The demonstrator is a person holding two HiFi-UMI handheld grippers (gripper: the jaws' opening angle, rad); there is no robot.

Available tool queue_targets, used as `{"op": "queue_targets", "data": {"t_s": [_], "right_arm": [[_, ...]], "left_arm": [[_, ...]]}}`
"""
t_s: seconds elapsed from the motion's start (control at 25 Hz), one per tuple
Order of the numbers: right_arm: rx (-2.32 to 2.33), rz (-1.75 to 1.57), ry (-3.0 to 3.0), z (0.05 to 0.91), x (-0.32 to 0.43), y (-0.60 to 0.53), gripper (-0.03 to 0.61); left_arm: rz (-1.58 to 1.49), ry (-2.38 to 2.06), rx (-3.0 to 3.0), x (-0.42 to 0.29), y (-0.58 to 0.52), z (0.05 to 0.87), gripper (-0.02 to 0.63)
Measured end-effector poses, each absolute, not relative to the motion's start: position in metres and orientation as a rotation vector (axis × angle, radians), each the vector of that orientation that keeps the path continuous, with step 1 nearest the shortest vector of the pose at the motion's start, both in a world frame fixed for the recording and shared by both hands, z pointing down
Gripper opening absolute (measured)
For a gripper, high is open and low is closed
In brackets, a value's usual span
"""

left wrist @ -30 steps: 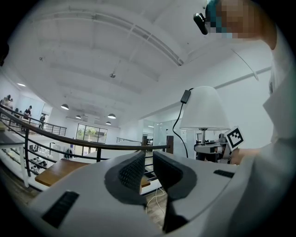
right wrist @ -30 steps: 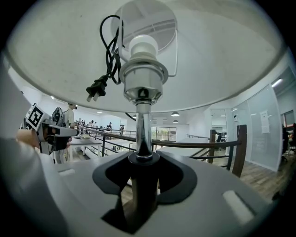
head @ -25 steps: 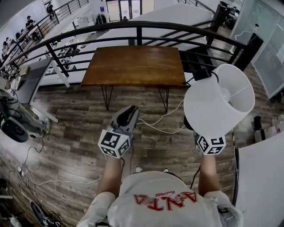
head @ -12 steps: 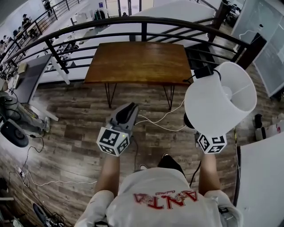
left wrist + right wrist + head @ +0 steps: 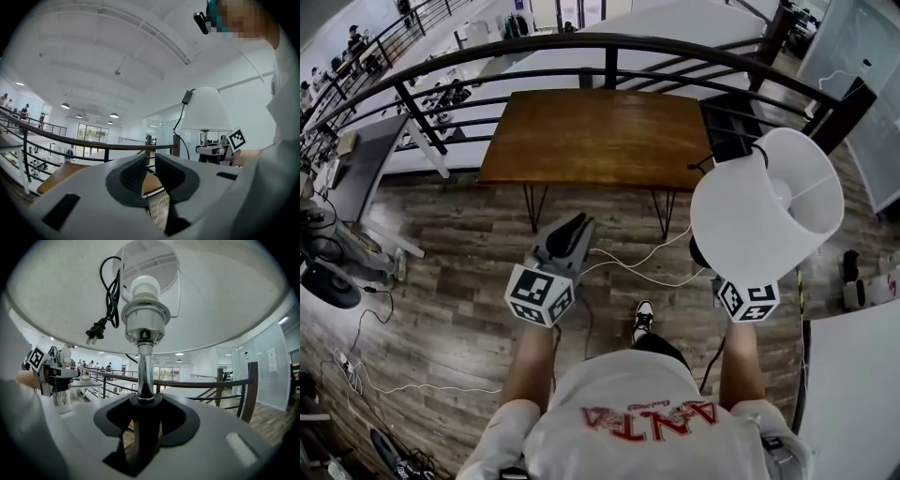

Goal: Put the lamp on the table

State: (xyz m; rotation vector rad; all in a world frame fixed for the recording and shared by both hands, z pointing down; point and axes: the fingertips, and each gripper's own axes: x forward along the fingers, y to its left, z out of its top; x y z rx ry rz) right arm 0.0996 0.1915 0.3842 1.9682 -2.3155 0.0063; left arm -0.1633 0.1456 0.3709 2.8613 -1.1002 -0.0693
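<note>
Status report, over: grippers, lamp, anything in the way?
Left gripper empty, jaws slightly apart. Right gripper shut on lamp stem, lamp upright. Table ahead, not reached; white cable across floor between.

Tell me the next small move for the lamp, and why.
Probably carry the lamp forward and to the left: the right gripper is clamped on its stem, and the wooden table lies ahead and to the left, not yet under the lamp.
</note>
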Motion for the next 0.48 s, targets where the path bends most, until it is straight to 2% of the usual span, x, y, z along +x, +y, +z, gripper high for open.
{"op": "queue_targets", "data": {"t_s": [0.2,0.48], "right_arm": [[1.958,0.007,-2.345,0.381,0.114,0.158,0.144],[1.92,-0.021,-2.345,0.37,0.175,0.079,0.144]], "left_arm": [[-0.083,-1.133,2.854,-0.151,0.115,0.365,0.063],[-0.064,-1.145,2.843,-0.084,0.041,0.356,0.063]]}}
